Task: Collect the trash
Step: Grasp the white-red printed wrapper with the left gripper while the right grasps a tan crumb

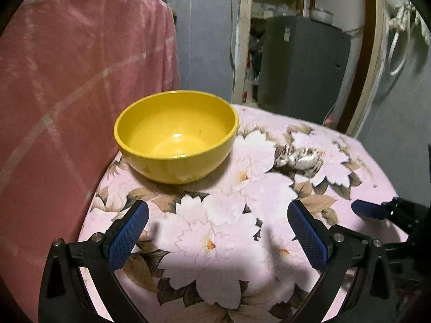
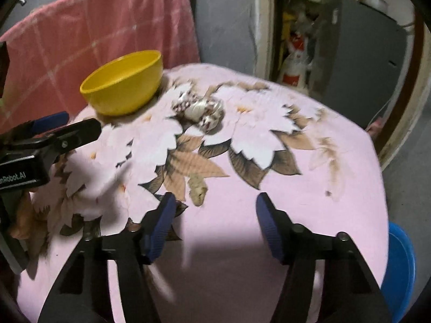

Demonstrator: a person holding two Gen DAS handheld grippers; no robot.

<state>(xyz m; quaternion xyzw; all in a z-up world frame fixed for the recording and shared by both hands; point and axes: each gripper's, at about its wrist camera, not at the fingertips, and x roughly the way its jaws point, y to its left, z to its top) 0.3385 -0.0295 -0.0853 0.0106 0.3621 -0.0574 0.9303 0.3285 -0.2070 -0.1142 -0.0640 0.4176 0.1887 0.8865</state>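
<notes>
A crumpled silvery wrapper (image 1: pixel 299 160) lies on the pink flowered tablecloth (image 1: pixel 229 215), right of an empty yellow bowl (image 1: pixel 176 134). My left gripper (image 1: pixel 218 223) is open and empty, low over the cloth, short of bowl and wrapper. In the right wrist view the wrapper (image 2: pixel 199 109) lies beside the bowl (image 2: pixel 124 83) at the far side of the cloth (image 2: pixel 309 188). My right gripper (image 2: pixel 214 210) is open and empty, well short of the wrapper. The left gripper (image 2: pixel 54 126) shows at that view's left edge.
A pink checked blanket (image 1: pixel 75 94) hangs behind the table on the left. A grey fridge (image 1: pixel 299 67) stands in the doorway beyond. A blue stool or tub (image 2: pixel 401 269) sits below the table's right edge. The right gripper's tip (image 1: pixel 371 211) shows at the right.
</notes>
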